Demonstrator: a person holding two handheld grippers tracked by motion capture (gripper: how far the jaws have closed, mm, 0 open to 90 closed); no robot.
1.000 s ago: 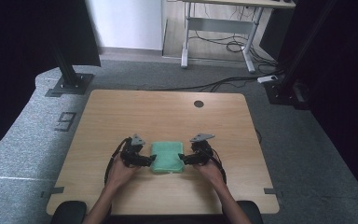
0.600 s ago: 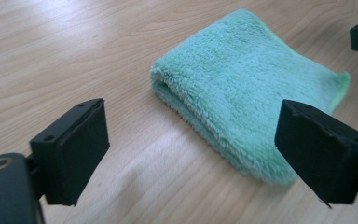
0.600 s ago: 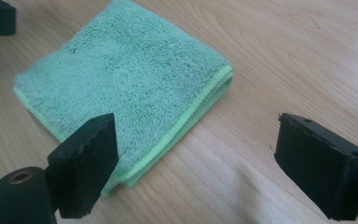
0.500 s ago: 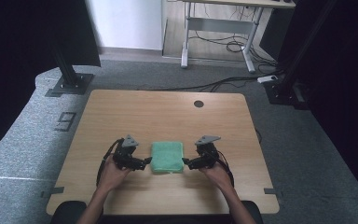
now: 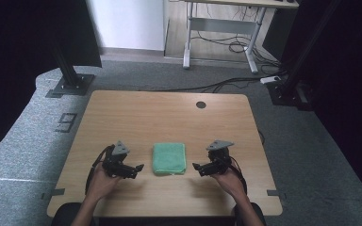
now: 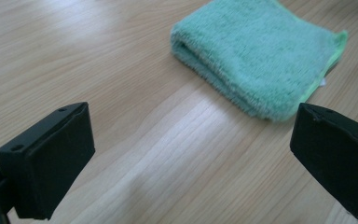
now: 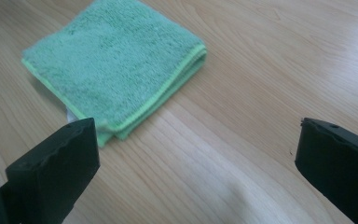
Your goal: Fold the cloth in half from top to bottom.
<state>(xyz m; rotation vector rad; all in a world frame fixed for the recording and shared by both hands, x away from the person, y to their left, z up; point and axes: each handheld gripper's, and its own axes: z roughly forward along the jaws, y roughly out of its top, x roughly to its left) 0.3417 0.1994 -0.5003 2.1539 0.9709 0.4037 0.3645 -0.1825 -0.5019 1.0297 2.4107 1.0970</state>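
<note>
A folded green cloth [image 5: 169, 158] lies flat on the tabletop [image 5: 141, 113], midway between its left and right edges and nearer the edge on the person's side than the far one. The left hand-held gripper [image 5: 135, 168] hangs just off the cloth's left side and the right hand-held gripper [image 5: 197, 168] just off its right. Each has its jaws spread wide with nothing between them, having just been opening. In the left gripper view the cloth [image 6: 261, 51] shows its thick folded edge toward the jaws. In the right gripper view the cloth [image 7: 116, 60] shows its bright hemmed edges and a small white tag at the near corner.

The fold looks finished and let go, so the step in hand seems to be drawing back without spoiling it. To do that well, lift both hand-held grippers clear before moving them outward toward the tabletop's side edges, so no jaw tip drags a terry layer open. Keep the jaws spread until they are well apart from the cloth. Mind the trailing cables, which could sweep the cloth's near corners. If the stack needs squaring, nudge the thick folded side rather than the loose hems.
</note>
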